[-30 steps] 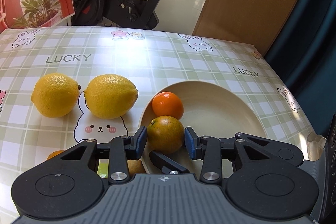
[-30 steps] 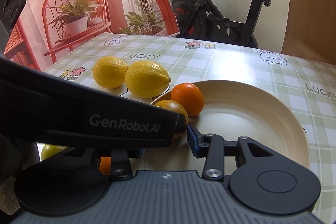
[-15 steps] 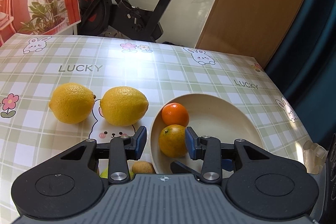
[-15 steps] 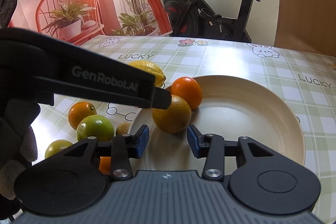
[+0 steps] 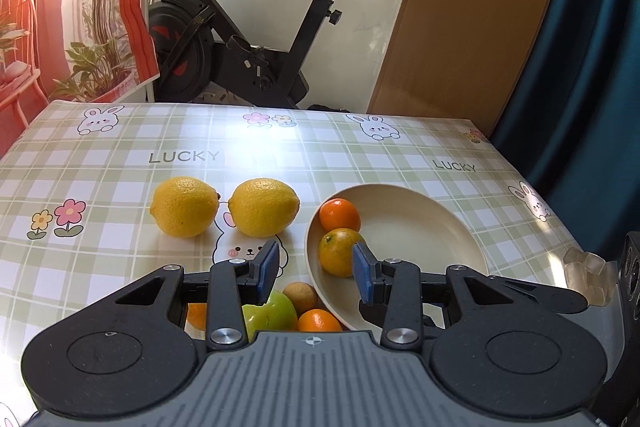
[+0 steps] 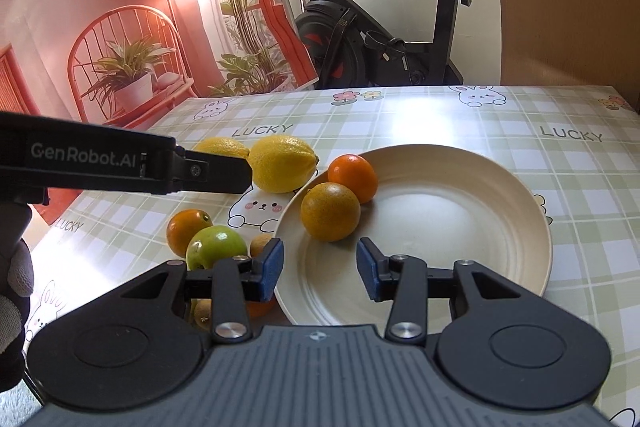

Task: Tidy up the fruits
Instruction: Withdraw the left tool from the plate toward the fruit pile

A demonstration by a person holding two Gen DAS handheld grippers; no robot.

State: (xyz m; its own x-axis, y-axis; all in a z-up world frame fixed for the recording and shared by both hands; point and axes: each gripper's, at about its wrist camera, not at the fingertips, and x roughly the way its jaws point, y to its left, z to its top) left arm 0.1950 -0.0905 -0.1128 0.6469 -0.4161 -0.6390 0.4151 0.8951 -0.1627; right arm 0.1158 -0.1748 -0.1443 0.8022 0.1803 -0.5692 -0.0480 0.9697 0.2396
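Note:
A cream plate [image 5: 432, 235] [image 6: 460, 211] holds a bright orange tangerine [image 5: 340, 214] [image 6: 354, 177] and a duller orange [image 5: 338, 253] [image 6: 330, 211] at its left side. Two lemons [image 5: 184, 207] [image 5: 264, 207] lie left of the plate. A green apple [image 6: 216, 247] [image 5: 276, 311], small oranges [image 6: 188, 227] [image 5: 318, 321] and a brown fruit [image 5: 300, 297] lie near the plate's front left. My left gripper [image 5: 314, 273] is open and empty, above the small fruits. My right gripper [image 6: 320, 269] is open and empty over the plate's near rim.
The table wears a green checked cloth [image 5: 280, 147] with bunnies. An exercise bike [image 5: 248, 39] and a wooden panel [image 5: 472, 11] stand behind it. A blue curtain [image 5: 592, 47] hangs right. The left gripper's body [image 6: 120, 163] crosses the right wrist view.
My left gripper has let go of the duller orange in the plate and pulled back and up. My right gripper has also drawn back, so more of the table shows.

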